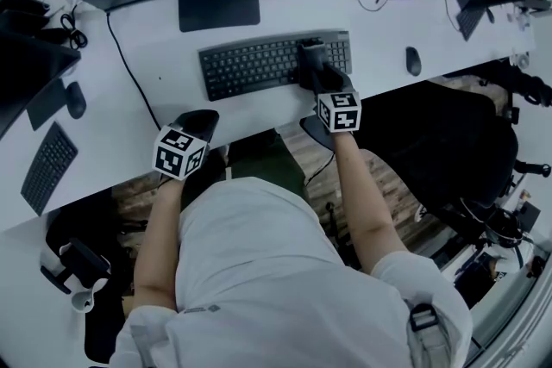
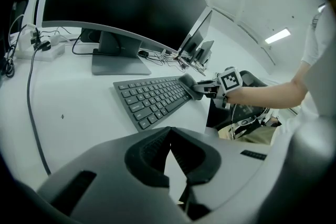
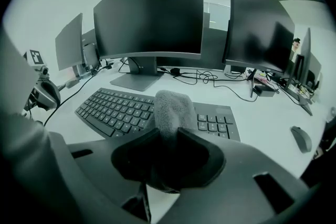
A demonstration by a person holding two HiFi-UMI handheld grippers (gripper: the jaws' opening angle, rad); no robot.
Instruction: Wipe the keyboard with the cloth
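A dark keyboard (image 1: 259, 65) lies on the white desk (image 1: 388, 21) in front of the monitor stand. My right gripper (image 1: 316, 75) is shut on a grey cloth (image 1: 310, 54) and presses it onto the keyboard's right part, beside the number pad. In the right gripper view the cloth (image 3: 173, 110) stands up between the jaws of the gripper (image 3: 169, 136) over the keys (image 3: 115, 107). My left gripper (image 1: 200, 118) hangs at the desk's front edge, left of the keyboard, shut and empty. The left gripper (image 2: 169, 136) view shows keyboard (image 2: 152, 99), cloth (image 2: 190, 85) and right gripper (image 2: 206, 87).
A monitor stand (image 1: 219, 7) is behind the keyboard, a mouse (image 1: 413, 61) to its right, a black cable (image 1: 129, 73) to its left. A second keyboard (image 1: 48, 165) and mouse (image 1: 76, 99) lie far left. A black chair (image 1: 448, 151) stands right of the person.
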